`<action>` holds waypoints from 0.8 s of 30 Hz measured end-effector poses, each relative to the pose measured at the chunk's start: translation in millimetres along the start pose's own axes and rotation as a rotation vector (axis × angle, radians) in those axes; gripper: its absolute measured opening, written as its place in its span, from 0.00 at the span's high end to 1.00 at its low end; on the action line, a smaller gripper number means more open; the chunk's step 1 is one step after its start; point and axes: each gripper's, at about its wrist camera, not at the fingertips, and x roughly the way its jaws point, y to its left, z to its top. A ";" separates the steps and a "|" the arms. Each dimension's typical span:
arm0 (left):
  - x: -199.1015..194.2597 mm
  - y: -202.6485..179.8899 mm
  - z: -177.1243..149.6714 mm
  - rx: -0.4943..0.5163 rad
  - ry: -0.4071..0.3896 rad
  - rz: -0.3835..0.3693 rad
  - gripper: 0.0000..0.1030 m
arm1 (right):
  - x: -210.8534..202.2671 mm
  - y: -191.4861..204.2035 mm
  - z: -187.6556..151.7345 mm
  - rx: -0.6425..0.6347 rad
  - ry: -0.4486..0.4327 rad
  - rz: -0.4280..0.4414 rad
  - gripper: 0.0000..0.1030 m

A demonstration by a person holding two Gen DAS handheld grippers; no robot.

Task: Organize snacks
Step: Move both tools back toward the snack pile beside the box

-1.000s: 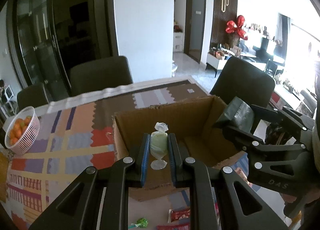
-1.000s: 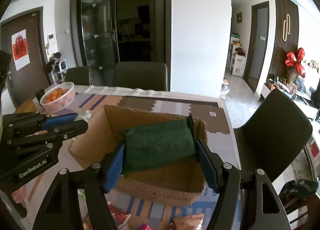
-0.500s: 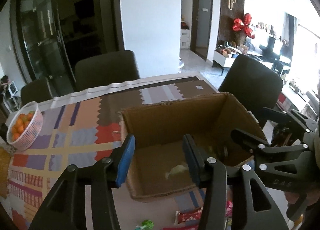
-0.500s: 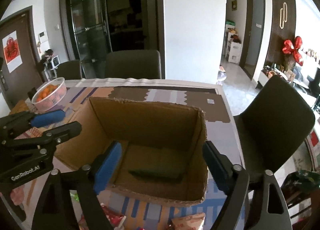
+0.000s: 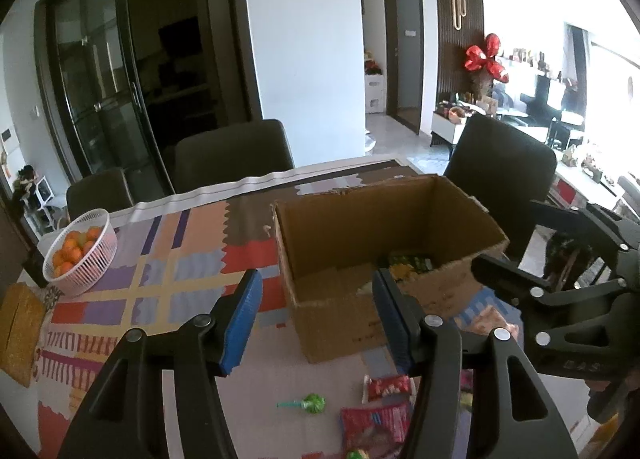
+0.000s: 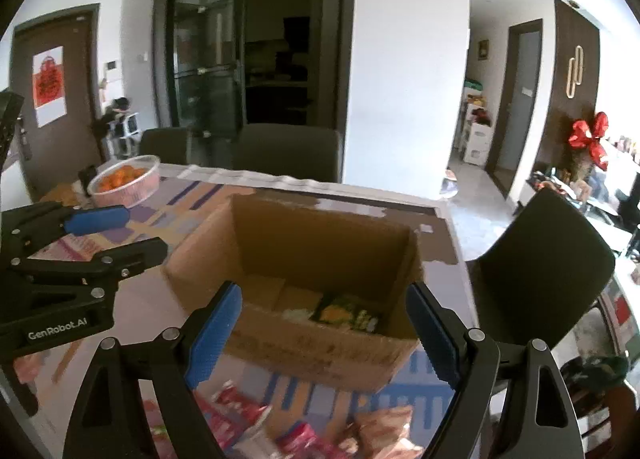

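Observation:
An open cardboard box [image 5: 348, 227] [image 6: 320, 243] stands on the patterned tablecloth. Inside it lie a green snack packet [image 6: 348, 313] [image 5: 408, 264] and a pale wrapped candy [image 6: 297, 314]. My left gripper [image 5: 316, 319] hovers on the near side of the box; its jaws are opening with nothing between them. My right gripper [image 6: 322, 333] is open and empty, just short of the box's near wall. Loose snacks lie on the near table: a green lollipop [image 5: 308, 405] and red packets [image 5: 386, 387] [image 6: 236, 411]. Each gripper shows in the other's view, the right [image 5: 532, 247] and the left [image 6: 120, 233].
A white basket of oranges [image 5: 80, 251] [image 6: 124, 179] sits at the table's far left. Dark chairs [image 5: 234, 157] [image 6: 540, 259] stand along the far side and the right end. A yellow flat object [image 5: 18, 327] lies at the left table edge.
Both grippers opened and let go: the wrapped candy and the green packet dropped into the box. Both grippers then pulled back toward me, away from the box.

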 end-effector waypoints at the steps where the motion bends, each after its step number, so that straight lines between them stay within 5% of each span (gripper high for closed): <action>1: -6.9 -0.9 -4.1 0.007 -0.007 0.002 0.44 | -1.5 1.7 0.2 -0.003 0.000 0.006 0.18; 11: -47.1 -9.1 -43.9 0.020 -0.043 0.006 0.40 | -29.8 23.5 -28.8 -0.029 0.005 0.082 0.18; 24: -57.5 -20.7 -98.9 0.018 0.013 0.012 0.39 | -42.8 44.1 -74.3 -0.126 0.070 0.135 0.18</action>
